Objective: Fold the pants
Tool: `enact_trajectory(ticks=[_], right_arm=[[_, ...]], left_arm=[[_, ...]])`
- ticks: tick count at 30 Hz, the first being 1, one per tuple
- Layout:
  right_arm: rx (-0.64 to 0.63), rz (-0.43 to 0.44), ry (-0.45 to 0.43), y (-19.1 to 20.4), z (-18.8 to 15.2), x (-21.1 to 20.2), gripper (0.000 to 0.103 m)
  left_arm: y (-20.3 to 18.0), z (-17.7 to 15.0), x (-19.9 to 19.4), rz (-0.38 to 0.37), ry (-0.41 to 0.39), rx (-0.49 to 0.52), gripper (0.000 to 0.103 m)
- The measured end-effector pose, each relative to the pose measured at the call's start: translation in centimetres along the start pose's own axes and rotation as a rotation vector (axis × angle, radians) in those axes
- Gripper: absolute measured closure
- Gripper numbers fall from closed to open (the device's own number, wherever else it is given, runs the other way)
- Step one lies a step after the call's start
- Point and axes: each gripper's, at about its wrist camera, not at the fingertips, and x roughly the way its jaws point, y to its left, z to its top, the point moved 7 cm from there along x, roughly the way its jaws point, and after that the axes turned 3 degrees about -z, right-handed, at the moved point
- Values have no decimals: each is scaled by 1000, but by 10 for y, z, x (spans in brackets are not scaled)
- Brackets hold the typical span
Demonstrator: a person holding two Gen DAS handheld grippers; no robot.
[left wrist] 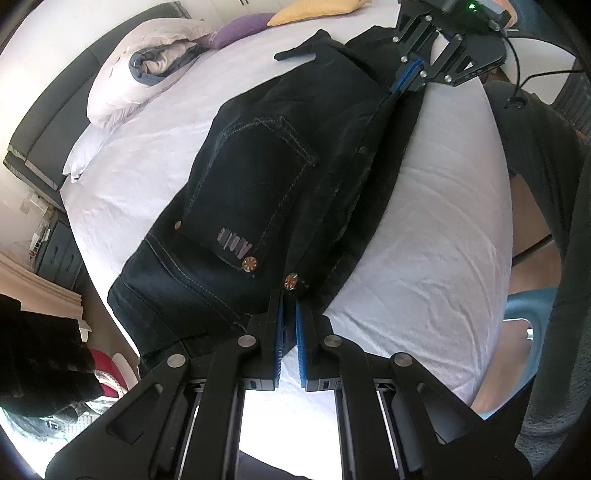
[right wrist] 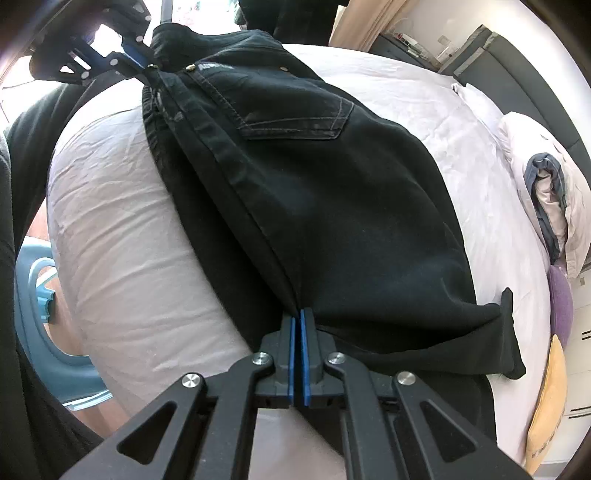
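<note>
While both tongs are clamped tight on the dark denim pants (left wrist: 280, 155), the left gripper (left wrist: 289, 325) pinches the waistband by the rivets and the right gripper (right wrist: 297, 325) pinches the folded edge near the leg end. They're draped over the white bedsheet (left wrist: 424, 258). My worry: thick layers could slip out and skew the fold toward the rumpled pale pillows (left wrist: 147, 70).

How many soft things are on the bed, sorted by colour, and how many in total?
Black: 1, the pants
White: 1, the pillow
Pale pink: 1, the bundled duvet
Purple: 1, the purple cushion
Yellow: 1, the yellow cushion
Total: 5
</note>
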Motion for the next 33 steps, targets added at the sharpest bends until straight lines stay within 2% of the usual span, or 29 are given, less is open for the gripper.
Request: enact_trajectory(ticks=[5,13,24,28,31,33], right_arm=[[-46,-40,15,11,-8,-2,100],[-82,-79,23,27,-9,-12,99],[-89,-53,2,44,-8,-24,99],[-89,-46,7,45,-9,-23,99],[-83,-47,4,45,-10,-22,98],[-75,-51,-1,44,-11,-23,98]], left_arm=[[1,-8,5,7,21,-2,98],[17,-8,7,20,14,-65,98],[33,-6,4,100,-9,-117,98],[30,-17,26,57,23,-167,98],[27,-17,22,115,-4,-152,96],[31,-20,11,161,-9,-179,93]])
